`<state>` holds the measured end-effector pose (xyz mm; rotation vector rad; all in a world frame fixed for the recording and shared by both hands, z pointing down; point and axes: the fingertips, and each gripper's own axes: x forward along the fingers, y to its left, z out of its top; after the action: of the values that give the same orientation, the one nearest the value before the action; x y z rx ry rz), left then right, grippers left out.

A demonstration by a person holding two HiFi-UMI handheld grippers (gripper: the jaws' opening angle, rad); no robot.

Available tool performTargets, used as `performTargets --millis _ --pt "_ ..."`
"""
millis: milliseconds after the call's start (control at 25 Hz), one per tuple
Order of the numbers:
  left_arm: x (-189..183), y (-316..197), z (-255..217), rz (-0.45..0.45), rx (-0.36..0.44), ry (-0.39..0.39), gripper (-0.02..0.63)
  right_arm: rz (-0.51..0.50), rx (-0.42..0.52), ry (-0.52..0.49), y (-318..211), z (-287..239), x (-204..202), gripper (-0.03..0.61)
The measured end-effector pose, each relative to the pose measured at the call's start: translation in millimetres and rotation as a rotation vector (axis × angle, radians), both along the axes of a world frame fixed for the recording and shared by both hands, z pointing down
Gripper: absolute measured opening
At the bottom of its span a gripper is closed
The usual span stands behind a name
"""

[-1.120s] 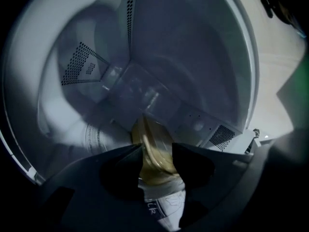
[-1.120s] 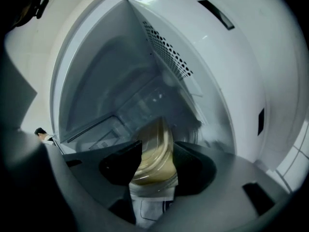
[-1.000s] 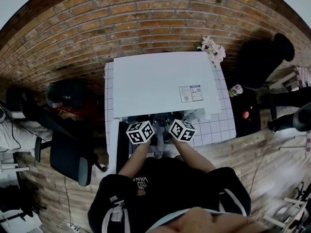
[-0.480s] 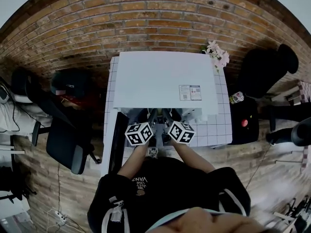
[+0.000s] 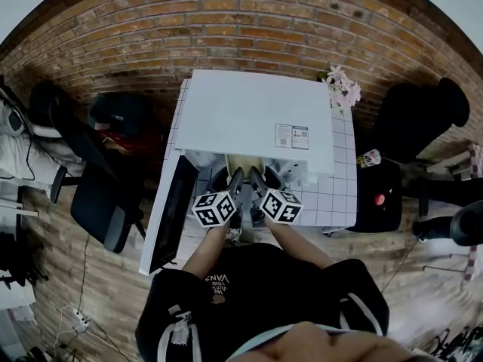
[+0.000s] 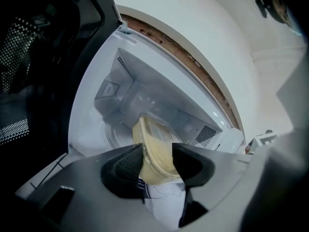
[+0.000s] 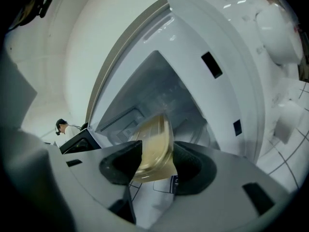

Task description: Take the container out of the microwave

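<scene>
**Container at the microwave's mouth, pinched from both sides**

A white tiled table [image 5: 341,196] carries the microwave [image 5: 256,115], which covers most of it and leaves bare tiles only along the right edge and at the front right corner. The microwave's door [image 5: 172,216] is swung wide open past the table's left edge, so the way out of the cavity is clear.

The container [image 5: 243,164] is a pale yellowish tub. It sits at the cavity opening, above the table's front edge, with the glass turntable [image 6: 116,134] behind it. Whether its base is lifted off the cavity floor cannot be made out.

The left gripper [image 6: 157,166] is clenched on the container's near-left rim, with the wall of the tub between its two dark pads. The right gripper [image 7: 155,166] clamps the near-right rim the same way — both grasp the tub and neither is empty.

My reading is that the step in hand is the draw-out. To do it well, both grippers should move together at the same height and pace so the tub stays level. The pull should run straight toward the person, with the base kept above the sill. The thin rim looks likely to flex or slip — so steady pressure and no twisting between the two holds would be wise.
</scene>
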<state>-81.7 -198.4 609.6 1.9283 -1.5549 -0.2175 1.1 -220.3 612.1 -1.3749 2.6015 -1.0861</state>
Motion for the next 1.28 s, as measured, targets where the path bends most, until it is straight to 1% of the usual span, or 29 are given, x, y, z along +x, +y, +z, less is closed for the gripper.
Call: performTargets --millis 680,1280 --pt "35.8 67.8 -6.1 -0.124 0.011 0.006 0.195 -0.131 0.008 0.009 58.2 -6.2 32.3 0.189" --pt "61.2 120.4 -7.4 -0.175 0.014 -0.006 0.193 -0.193 0.010 0.001 106.5 -6.6 55.9 0.189"
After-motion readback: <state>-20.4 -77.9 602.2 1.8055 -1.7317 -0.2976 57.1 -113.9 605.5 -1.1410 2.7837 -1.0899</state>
